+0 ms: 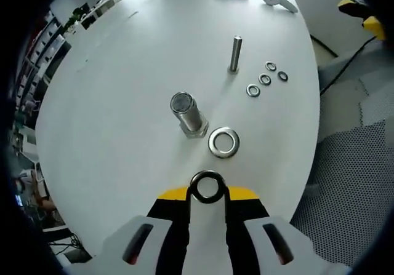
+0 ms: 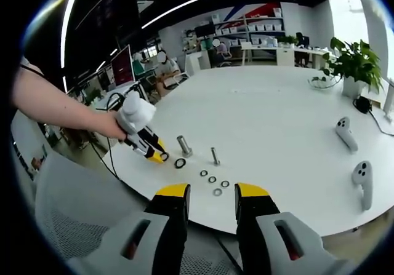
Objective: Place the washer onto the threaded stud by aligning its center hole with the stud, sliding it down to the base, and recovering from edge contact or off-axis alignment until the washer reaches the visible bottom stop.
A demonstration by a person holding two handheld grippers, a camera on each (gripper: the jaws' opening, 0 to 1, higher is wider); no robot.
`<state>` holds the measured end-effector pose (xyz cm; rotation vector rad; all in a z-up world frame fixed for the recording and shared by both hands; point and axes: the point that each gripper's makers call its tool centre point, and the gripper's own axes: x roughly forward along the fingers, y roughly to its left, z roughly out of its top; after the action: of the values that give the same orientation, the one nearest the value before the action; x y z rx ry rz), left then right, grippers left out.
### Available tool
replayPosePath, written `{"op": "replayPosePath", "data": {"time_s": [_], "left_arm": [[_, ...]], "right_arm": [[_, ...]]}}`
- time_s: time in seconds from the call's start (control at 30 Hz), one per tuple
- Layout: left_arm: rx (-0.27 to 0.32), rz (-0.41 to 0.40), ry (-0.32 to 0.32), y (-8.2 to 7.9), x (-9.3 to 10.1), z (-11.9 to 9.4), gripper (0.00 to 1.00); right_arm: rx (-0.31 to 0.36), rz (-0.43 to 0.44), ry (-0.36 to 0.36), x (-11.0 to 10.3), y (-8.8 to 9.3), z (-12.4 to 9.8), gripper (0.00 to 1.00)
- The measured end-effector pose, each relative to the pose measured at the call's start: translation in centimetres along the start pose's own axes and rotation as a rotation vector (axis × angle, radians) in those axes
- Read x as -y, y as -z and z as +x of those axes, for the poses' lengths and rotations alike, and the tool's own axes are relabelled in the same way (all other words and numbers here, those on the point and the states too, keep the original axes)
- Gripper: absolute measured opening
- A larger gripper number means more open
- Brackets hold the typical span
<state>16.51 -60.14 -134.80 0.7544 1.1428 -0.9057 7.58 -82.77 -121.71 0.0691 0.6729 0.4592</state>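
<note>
A large washer [image 1: 207, 187] was held upright between the closed jaws of the left gripper [image 1: 207, 196], above the white table [image 1: 123, 133]. A second large washer [image 1: 224, 142] lay flat beside the thick threaded stud [image 1: 186, 112]. A thin stud [image 1: 236, 53] was stood farther off, with four small washers [image 1: 265, 79] near it. The right gripper [image 2: 212, 196] was held empty, its jaws apart, off the table edge. Two controllers [image 2: 354, 158] lay well apart from the studs.
</note>
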Motion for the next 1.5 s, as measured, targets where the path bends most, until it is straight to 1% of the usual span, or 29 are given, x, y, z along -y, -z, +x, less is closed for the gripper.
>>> {"op": "replayPosePath", "data": {"time_s": [0.1, 0.17, 0.27, 0.47, 0.53, 0.63, 0.77, 0.9, 1.07, 1.27, 1.5], "left_arm": [[0.018, 0.007, -0.001, -0.4, -0.1, -0.5, 0.19], [0.028, 0.023, -0.001, -0.7, 0.0, -1.0, 0.19], [0.042, 0.054, -0.016, -1.2, -0.3, -1.6, 0.19], [0.065, 0.074, -0.016, -2.1, -0.5, -2.6, 0.19], [0.079, 0.083, -0.021, -2.7, -0.6, -3.0, 0.19], [0.11, 0.091, -0.022, -3.9, -0.6, -3.7, 0.19], [0.131, 0.103, -0.026, -5.2, -0.7, -4.1, 0.19], [0.144, 0.122, -0.03, -6.2, -0.8, -4.2, 0.19], [0.151, 0.109, -0.027, -7.1, -0.8, -3.9, 0.19], [0.136, 0.128, -0.035, -7.5, -0.9, -3.1, 0.19], [0.128, 0.131, -0.035, -7.6, -1.1, -2.8, 0.19]], "right_arm": [[-0.003, 0.003, 0.002, 0.0, 0.1, 0.0, 0.31], [-0.007, 0.0, 0.001, 0.0, 0.1, 0.0, 0.31], [-0.008, -0.004, -0.002, -0.1, 0.1, 0.0, 0.31], [-0.006, -0.001, -0.001, 0.0, 0.1, 0.0, 0.31], [-0.01, -0.005, -0.002, -0.1, 0.1, 0.0, 0.31], [-0.011, 0.001, 0.002, 0.0, 0.2, 0.0, 0.31], [-0.008, -0.004, 0.0, 0.0, 0.2, 0.0, 0.31], [-0.007, 0.0, 0.002, 0.0, 0.2, 0.0, 0.31], [-0.005, 0.001, 0.004, 0.0, 0.1, 0.0, 0.31], [-0.004, 0.001, 0.004, 0.1, 0.1, 0.0, 0.31], [0.0, 0.004, 0.007, 0.1, 0.0, -0.1, 0.31]]}}
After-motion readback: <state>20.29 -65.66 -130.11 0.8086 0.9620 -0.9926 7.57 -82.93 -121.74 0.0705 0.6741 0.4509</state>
